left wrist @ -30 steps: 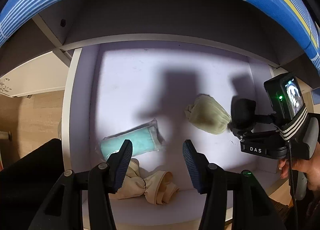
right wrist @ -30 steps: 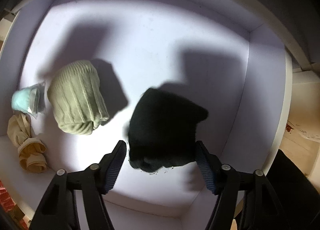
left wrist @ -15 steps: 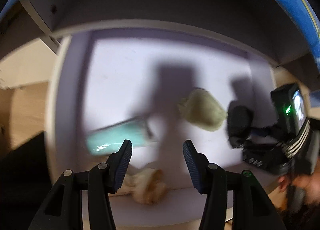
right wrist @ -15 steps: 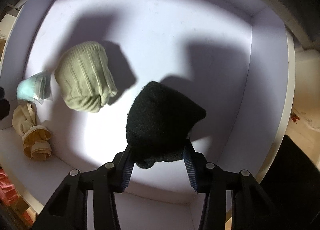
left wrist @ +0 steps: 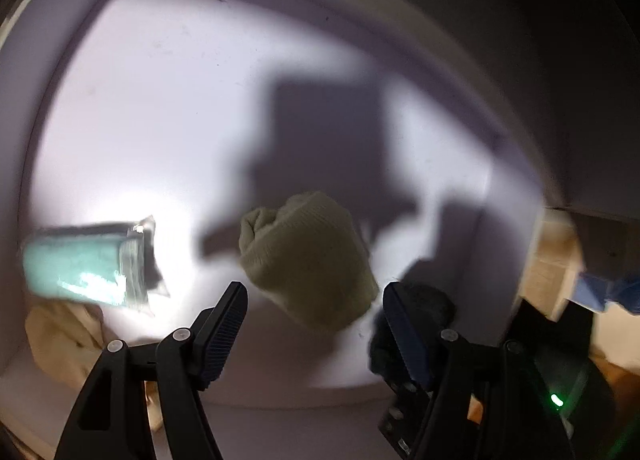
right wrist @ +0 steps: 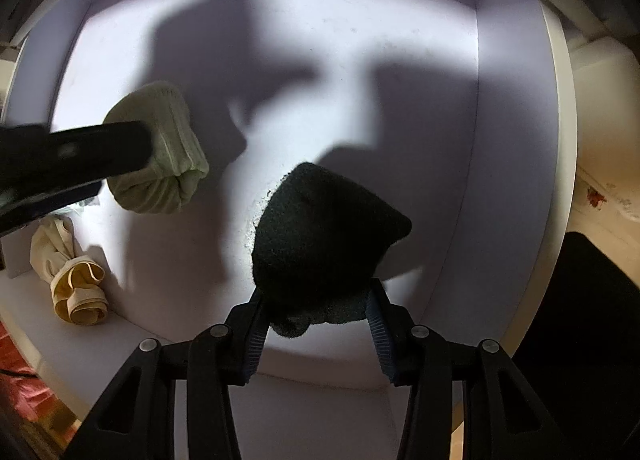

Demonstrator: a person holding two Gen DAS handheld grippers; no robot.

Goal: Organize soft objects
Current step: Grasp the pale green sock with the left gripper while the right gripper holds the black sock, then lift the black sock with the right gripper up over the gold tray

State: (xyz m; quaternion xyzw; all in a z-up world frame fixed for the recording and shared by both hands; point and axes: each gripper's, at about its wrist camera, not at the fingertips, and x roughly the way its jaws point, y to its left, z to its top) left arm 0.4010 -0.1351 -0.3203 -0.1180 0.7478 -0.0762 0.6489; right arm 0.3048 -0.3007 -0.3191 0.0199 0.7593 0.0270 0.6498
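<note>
An olive green knit hat [left wrist: 308, 264] lies on the floor of a white box [left wrist: 160, 119]. My left gripper [left wrist: 314, 324] points down over it, its jaws opening. The hat's near end sits between the fingers, which do not press on it. In the right wrist view that gripper shows as a dark bar [right wrist: 72, 159] across the green hat [right wrist: 168, 155]. My right gripper [right wrist: 316, 300] is shut on a black knit hat [right wrist: 320, 236], also seen blurred as a black hat [left wrist: 432, 308] in the left wrist view.
A teal cloth in clear wrap [left wrist: 80, 264] and a bunched beige cloth [right wrist: 72, 280] lie at the box's left side. The box's right wall [right wrist: 512, 139] stands close to the black hat. Something pink [right wrist: 16, 380] lies outside at the lower left.
My left gripper has dropped into the box over the green hat and its jaws have widened. My right gripper has shut on the black hat and shifted a little with it.
</note>
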